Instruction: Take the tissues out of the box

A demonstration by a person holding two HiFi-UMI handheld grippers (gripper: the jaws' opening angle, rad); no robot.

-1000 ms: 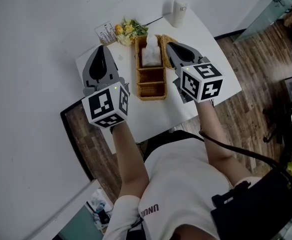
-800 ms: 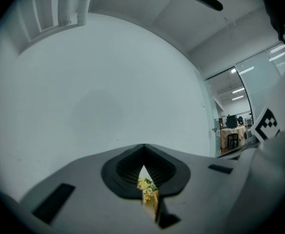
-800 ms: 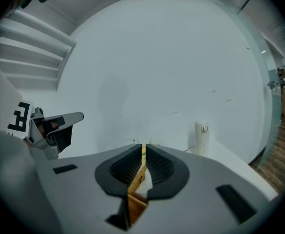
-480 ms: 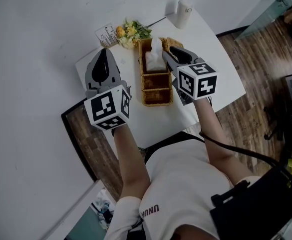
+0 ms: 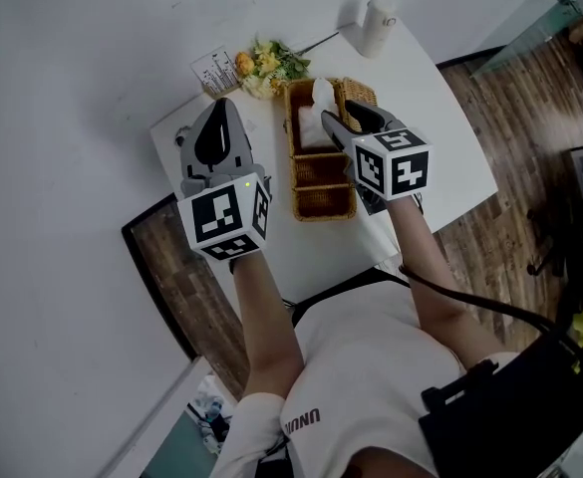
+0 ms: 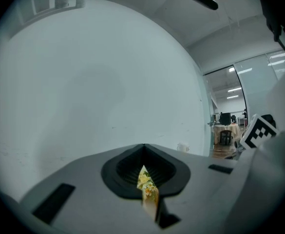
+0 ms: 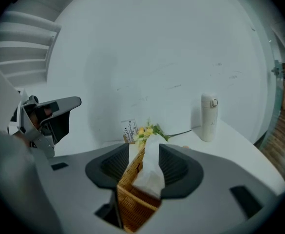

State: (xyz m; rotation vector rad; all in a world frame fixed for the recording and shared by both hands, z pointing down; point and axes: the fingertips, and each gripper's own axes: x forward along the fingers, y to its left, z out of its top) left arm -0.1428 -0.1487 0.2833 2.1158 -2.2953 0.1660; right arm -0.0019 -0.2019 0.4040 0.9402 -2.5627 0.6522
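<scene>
While right gripper [image 5: 339, 118] jaws opening, tissue [image 7: 149, 173] stands between them; left gripper [image 5: 219, 110] closed.

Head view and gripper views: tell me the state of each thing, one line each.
Left gripper: jaws shut, nothing between them.
Right gripper: jaws opening, tissue between them, not pinched.
Tissue: sticking up out of the wicker basket.
Wicker basket: upright, near compartment empty.
White bottle: upright, cap on.
Flowers: lying on their side.
</scene>
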